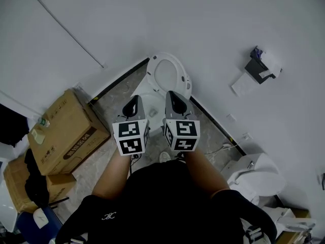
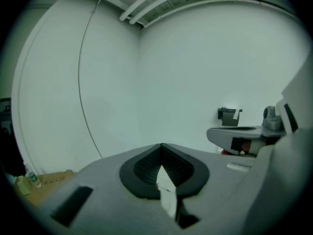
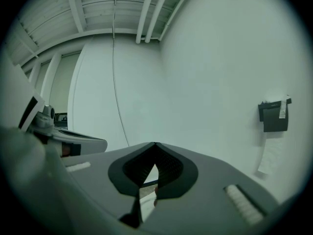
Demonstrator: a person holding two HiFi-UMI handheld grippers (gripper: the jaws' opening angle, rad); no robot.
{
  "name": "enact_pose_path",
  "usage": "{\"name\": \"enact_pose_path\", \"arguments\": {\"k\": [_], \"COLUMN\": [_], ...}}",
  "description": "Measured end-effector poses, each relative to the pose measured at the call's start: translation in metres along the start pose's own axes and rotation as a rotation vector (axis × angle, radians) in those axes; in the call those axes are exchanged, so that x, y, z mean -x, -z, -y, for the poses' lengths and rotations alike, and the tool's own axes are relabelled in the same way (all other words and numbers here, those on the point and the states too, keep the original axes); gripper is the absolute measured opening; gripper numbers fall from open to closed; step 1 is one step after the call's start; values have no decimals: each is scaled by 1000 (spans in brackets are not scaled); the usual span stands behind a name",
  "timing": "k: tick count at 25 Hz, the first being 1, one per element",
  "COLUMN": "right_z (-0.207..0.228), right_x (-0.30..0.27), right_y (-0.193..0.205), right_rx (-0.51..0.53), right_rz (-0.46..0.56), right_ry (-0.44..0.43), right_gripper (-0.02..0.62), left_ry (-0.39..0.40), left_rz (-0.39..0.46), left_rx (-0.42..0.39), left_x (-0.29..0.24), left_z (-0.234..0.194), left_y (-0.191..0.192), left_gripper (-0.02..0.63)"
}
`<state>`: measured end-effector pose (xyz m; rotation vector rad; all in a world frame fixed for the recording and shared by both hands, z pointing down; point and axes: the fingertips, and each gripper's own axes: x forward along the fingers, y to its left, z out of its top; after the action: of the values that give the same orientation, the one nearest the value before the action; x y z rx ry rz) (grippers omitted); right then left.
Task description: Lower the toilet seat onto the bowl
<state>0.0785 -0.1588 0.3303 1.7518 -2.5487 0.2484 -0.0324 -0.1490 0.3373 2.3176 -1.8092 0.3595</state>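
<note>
The white toilet (image 1: 148,91) stands in the corner where the two walls meet. Its oval seat (image 1: 167,72) is upright against the wall, and the bowl is partly hidden behind my grippers. Both grippers are held side by side above the floor in front of the toilet, touching nothing. My left gripper (image 1: 133,103) (image 2: 161,145) is shut, tips together, with nothing held. My right gripper (image 1: 175,99) (image 3: 155,143) is shut and empty too. Both gripper views face the bare white walls, and neither shows the toilet.
Cardboard boxes (image 1: 66,131) sit on the floor at the left. A dark paper holder (image 1: 259,67) (image 3: 274,115) with hanging paper is on the right wall. Another white fixture (image 1: 256,174) stands at the lower right, with a cable (image 1: 222,148) beside it.
</note>
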Motion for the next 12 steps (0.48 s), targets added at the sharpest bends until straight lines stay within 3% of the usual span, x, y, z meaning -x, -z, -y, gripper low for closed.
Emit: {"name": "enact_pose_path", "arguments": {"k": [12], "right_z": [67], "right_x": [-72], "right_y": [14], "right_rx": [18], "right_rz": [-71], "right_ry": [0], "right_gripper": [9], "left_ry": [9], "left_rz": [-35], "left_rx": [41], "left_x": [-83], "left_z": [13], "left_y": [-2], "left_gripper": [8]}}
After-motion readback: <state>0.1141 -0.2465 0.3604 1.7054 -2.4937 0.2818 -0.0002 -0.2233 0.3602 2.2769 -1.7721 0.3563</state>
